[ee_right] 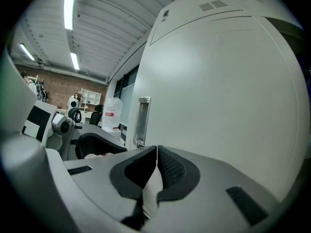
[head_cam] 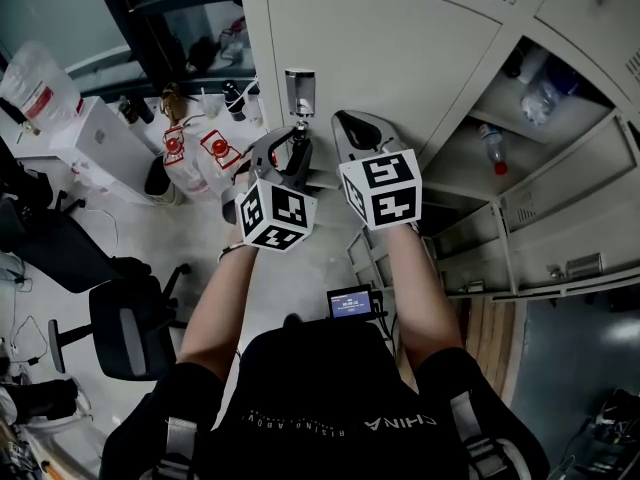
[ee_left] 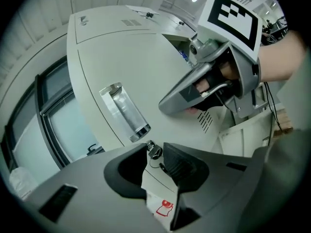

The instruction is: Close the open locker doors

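A large pale locker door [head_cam: 390,48] stands flush in front of me, with a metal recessed handle [head_cam: 300,93] near its left edge. In the left gripper view that handle [ee_left: 124,111] sits above a small lock with a key [ee_left: 154,151] in it. My left gripper [ee_left: 155,155] is open, with the key in the gap between its pads. My right gripper [ee_right: 156,152] is shut with nothing in it, its tips close to the door [ee_right: 218,91]. In the head view the left gripper [head_cam: 295,140] is just below the handle and the right gripper [head_cam: 347,123] is beside it.
To the right, open locker compartments [head_cam: 500,118] hold a red-capped bottle [head_cam: 494,150], and open doors [head_cam: 565,213] stick out below them. Water jugs [head_cam: 195,148] stand on the floor at left, near an office chair [head_cam: 130,328]. A small screen [head_cam: 350,302] hangs at my chest.
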